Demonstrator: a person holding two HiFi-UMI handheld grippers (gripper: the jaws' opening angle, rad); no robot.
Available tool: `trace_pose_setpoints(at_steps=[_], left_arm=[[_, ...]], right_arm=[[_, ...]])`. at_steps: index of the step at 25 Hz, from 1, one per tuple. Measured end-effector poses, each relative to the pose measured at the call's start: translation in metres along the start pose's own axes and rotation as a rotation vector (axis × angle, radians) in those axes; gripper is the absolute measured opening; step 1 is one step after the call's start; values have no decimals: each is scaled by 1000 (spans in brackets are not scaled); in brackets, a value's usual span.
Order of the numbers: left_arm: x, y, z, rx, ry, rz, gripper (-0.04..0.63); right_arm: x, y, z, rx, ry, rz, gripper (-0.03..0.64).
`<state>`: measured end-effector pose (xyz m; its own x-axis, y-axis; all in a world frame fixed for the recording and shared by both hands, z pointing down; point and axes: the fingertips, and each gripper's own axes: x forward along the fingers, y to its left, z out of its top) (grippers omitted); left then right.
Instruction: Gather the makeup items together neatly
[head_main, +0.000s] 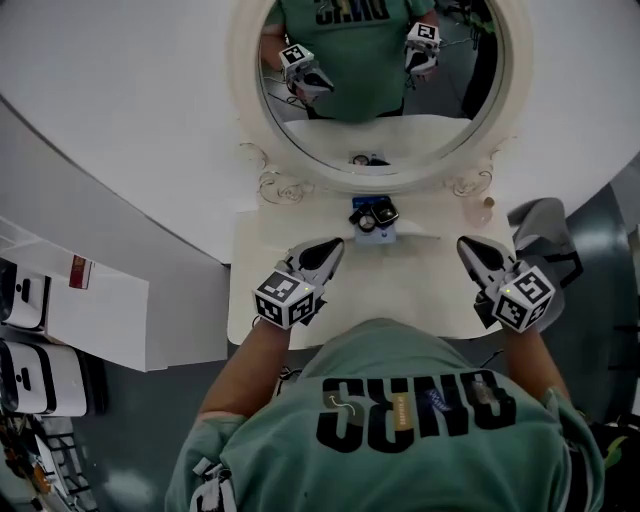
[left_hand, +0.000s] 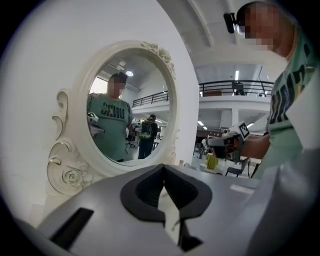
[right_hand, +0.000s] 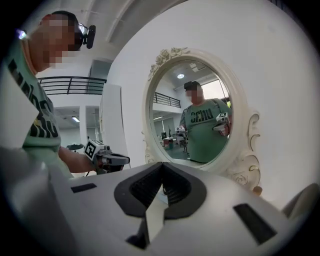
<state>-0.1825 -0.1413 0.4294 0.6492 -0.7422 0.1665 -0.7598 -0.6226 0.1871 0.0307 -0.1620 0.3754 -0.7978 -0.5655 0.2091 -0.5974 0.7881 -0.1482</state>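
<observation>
Both pinched shut (nothing held), left gripper (head_main: 334, 246), right gripper (head_main: 466, 244), makeup items (head_main: 373, 216) ahead, beneath mirror (head_main: 452, 110)

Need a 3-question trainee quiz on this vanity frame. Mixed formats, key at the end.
1. True or false: the left gripper holds a makeup item.
2. Multiple choice: across the tabletop, the makeup items sit A) far left, B) centre, at the base of the mirror, C) far right.
3. Fill in: the jaws of the right gripper are ____.
Key: 1 false, it is shut and empty; 2 B; 3 shut.
</observation>
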Motion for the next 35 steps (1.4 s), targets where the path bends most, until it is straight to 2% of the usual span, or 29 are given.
trace_pose_setpoints(at_steps=[7, 12, 17, 25, 31, 35], left_arm=[[82, 59, -41, 89, 296, 114, 10], [135, 95, -78, 73, 479, 112, 18], [165, 113, -111, 69, 612, 75, 99], [182, 124, -141, -9, 716, 59, 121], [187, 132, -143, -66, 724, 103, 117], [186, 131, -150, -46, 761, 111, 100]], right_arm=[[3, -51, -23, 60, 33, 57, -5], [-5, -74, -45, 98, 57, 27, -5], [-11, -95, -54, 126, 61, -33, -5], [-13, -107, -66, 157, 73, -76, -5], [-11, -108, -69, 160, 76, -80, -5], [-10, -105, -70, 153, 80, -76, -5]])
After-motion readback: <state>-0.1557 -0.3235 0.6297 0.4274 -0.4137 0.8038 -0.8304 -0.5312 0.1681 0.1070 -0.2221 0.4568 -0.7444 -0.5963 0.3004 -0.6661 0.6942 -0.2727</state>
